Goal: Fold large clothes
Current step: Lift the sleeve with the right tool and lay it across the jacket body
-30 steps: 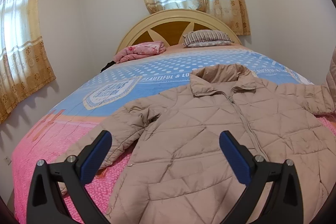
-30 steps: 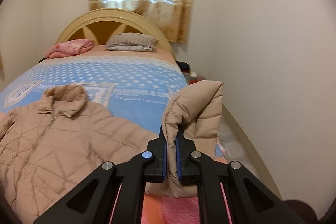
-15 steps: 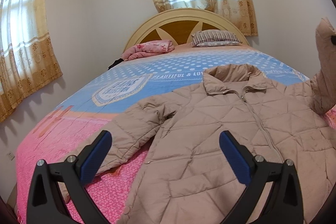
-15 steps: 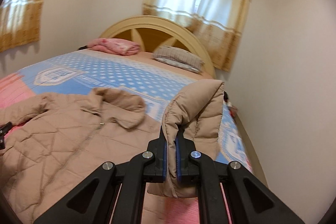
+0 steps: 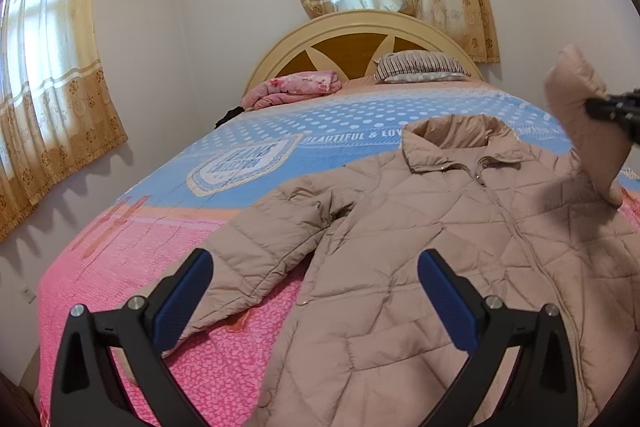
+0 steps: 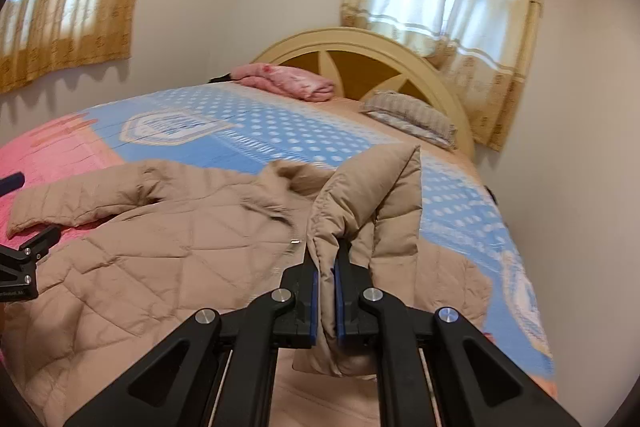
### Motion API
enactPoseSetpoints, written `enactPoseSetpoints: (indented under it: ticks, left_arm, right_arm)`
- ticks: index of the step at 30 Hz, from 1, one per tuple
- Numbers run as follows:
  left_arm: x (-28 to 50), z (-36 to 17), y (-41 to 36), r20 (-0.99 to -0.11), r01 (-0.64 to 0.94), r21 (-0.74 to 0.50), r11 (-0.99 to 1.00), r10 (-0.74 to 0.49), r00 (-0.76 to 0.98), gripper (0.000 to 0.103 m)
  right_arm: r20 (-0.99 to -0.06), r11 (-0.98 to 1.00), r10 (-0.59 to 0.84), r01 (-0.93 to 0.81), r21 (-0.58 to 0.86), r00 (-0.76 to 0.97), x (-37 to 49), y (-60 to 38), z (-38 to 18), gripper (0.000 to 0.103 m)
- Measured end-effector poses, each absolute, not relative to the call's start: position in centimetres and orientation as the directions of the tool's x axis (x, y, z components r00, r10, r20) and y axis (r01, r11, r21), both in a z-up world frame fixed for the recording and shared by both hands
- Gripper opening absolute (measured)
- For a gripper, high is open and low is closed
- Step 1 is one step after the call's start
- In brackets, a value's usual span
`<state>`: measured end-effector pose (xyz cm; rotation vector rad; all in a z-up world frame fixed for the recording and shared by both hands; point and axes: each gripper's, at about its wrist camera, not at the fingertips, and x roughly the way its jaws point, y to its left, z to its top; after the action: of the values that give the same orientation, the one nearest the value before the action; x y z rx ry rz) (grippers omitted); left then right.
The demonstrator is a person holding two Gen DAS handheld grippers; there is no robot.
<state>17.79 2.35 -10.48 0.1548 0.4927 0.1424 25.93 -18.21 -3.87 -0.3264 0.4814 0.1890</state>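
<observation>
A beige quilted jacket [image 5: 420,239] is spread front-up on the bed [image 5: 168,227], its collar toward the headboard at 12 o'clock. One sleeve cuff [image 6: 360,211] is pinched in the right claw [image 6: 325,291] and held raised above the jacket. The left claw [image 5: 312,291] is spread wide, gripping nothing, above the jacket's hem.

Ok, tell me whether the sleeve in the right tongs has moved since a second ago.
Yes. The sleeve has swung left, from the wall-side bed edge to over the jacket collar.
</observation>
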Motion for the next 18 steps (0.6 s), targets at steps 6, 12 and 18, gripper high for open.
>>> enactPoseSetpoints:
  ticks: [6, 12, 18]
  left_arm:
    - [17.6, -10.3, 3.3, -0.458, -0.122, 0.184, 0.975, 0.195, 0.867, 0.103]
    - [17.6, -10.5, 3.4, -0.458, -0.126, 0.196, 0.972, 0.205, 0.865, 0.103]
    - [18.1, -10.8, 3.5, -0.469, -0.131, 0.201, 0.971, 0.213, 0.857, 0.103]
  right_arm:
    - [-0.523, 0.923, 0.160, -0.315, -0.222, 0.837, 27.1, -15.1, -6.5, 0.005]
    - [-0.579, 0.916, 0.205, -0.363, -0.171, 0.789, 27.8, -13.1, -9.4, 0.005]
    - [-0.629, 0.909, 0.223, -0.392, -0.141, 0.745, 28.3, -11.3, -12.2, 0.005]
